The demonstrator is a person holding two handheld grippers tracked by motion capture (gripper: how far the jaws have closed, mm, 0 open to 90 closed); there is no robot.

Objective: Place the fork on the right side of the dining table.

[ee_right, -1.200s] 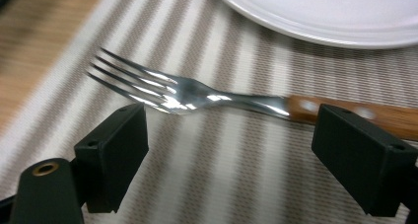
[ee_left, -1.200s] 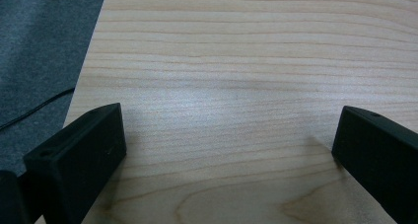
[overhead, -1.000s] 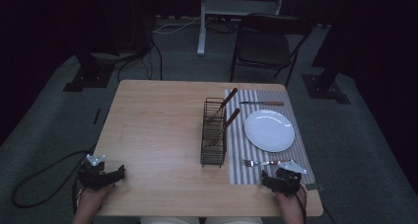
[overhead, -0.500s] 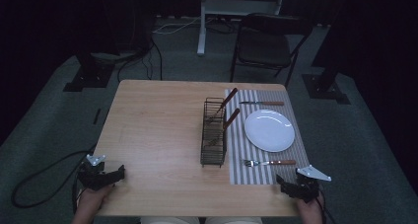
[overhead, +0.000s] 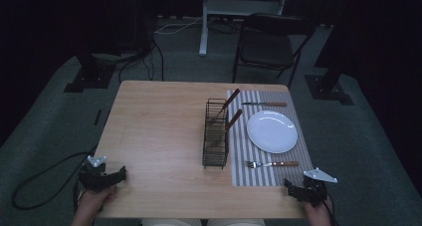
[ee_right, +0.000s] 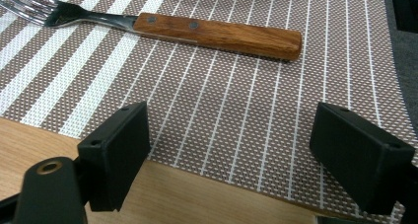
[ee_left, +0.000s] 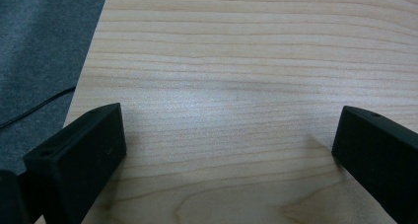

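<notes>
Fork [overhead: 271,164]: lies flat on the striped placemat [overhead: 249,173], at 6 o'clock from the white plate [overhead: 272,131] and just beside its rim.
Long axis: runs 9 to 3 o'clock across the table in the high view; tines point to 9 o'clock, toward the wire rack [overhead: 216,134], and the wooden handle ends at 3 o'clock.
Fork up close [ee_right: 162,24]: steel tines and neck, brown handle with two rivets, resting on the mat weave.
Right gripper [overhead: 297,191]: at the table's near right corner, at 5 o'clock from the fork and apart from it; jaws spread wide, nothing between them, hovering over the mat's near edge [ee_right: 236,135].
Left gripper [overhead: 119,175]: at the near left corner, well apart from the fork; jaws wide apart over bare wood of the table [ee_left: 246,61], gripping nothing.
Rack contents: two wooden-handled utensils lean toward 1 o'clock.
Knife [overhead: 263,104]: at 12 o'clock from the plate, lying 9 to 3 o'clock.
</notes>
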